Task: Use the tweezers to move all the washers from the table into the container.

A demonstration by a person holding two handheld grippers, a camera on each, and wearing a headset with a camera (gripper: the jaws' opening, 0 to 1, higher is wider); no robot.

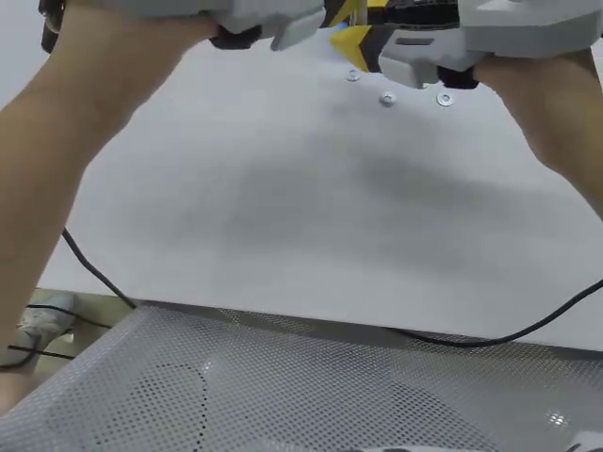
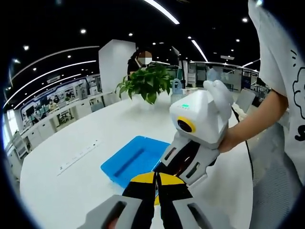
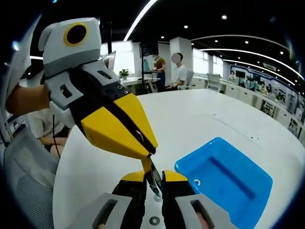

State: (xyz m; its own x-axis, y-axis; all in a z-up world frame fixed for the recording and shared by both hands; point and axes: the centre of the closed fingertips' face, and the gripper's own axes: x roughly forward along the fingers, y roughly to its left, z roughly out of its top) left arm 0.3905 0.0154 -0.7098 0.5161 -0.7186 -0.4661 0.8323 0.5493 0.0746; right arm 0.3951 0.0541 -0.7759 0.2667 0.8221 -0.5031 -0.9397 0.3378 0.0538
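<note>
Left gripper (image 3: 149,153): clamping shut on thin metal tweezers (image 3: 154,179), tips pointing down
Right gripper (image 3: 153,188): flanking tweezer legs closely; squeezing or not, cannot tell
Small steel washers (image 1: 387,98): lying on white table (image 1: 301,217), one just below tips
Shallow blue plastic container (image 3: 224,179): sitting near, off to one side of tips

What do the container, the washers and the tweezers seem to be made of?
Container: probably plastic, a uniform bright blue with a soft sheen. Washers: likely metal, by their silvery glint. Tweezers: probably steel, thin and grey, though too small to be sure.

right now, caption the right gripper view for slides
Tweezers in the left gripper, flanked by the right gripper, beside the blue container
</note>
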